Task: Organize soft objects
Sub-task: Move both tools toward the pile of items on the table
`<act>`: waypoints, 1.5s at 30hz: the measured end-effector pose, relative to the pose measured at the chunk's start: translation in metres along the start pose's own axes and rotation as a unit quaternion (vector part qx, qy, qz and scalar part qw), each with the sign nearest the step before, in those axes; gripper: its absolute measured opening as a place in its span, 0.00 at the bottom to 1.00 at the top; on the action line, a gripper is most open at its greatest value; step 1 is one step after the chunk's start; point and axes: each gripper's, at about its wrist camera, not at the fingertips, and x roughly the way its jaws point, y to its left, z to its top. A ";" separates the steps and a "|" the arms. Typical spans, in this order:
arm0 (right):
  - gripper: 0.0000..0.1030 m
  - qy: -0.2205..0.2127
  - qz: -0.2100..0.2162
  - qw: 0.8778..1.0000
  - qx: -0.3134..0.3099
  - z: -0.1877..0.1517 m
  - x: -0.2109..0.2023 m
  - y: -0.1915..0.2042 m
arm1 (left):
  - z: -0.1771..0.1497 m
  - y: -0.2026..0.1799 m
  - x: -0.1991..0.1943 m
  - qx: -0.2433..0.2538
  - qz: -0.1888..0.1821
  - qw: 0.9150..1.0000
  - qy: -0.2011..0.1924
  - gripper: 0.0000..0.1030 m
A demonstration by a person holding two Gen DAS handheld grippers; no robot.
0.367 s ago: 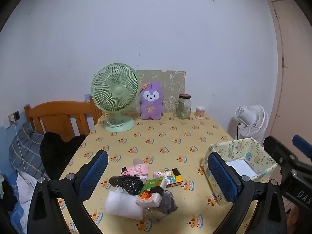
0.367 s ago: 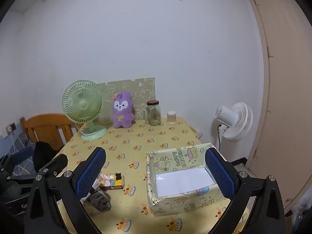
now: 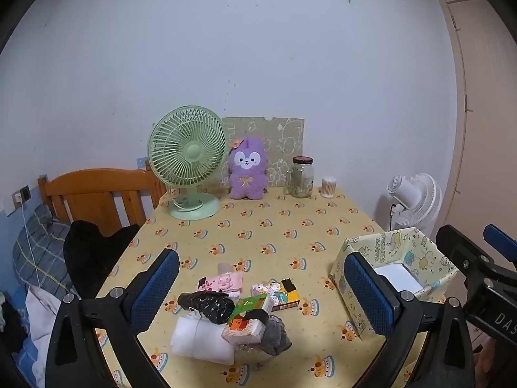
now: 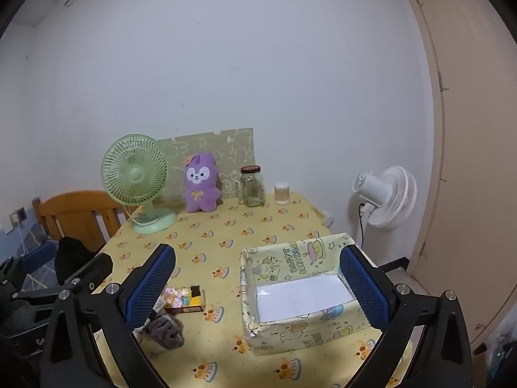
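Both claws, left claw [image 3: 261,287] and right claw [image 4: 258,287], stay spread apart, empty, barely shifted.

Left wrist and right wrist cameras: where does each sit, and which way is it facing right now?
Left wrist: above the table's near-left edge, facing the soft pile; open left gripper frames it, right gripper at the edge.
Right wrist: near-right, facing the patterned box; open right gripper frames it.
Shared: box, green fan, purple plush.
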 end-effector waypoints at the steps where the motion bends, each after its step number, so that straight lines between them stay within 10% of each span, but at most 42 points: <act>1: 0.99 0.001 0.001 1.000 0.002 -0.001 0.001 -0.001 | 0.000 0.001 0.000 0.000 0.001 1.000 0.001 0.99; 45: 0.99 -0.005 0.020 1.000 -0.022 -0.009 0.007 0.028 | -0.017 -0.002 0.008 0.001 0.005 1.000 0.002 0.98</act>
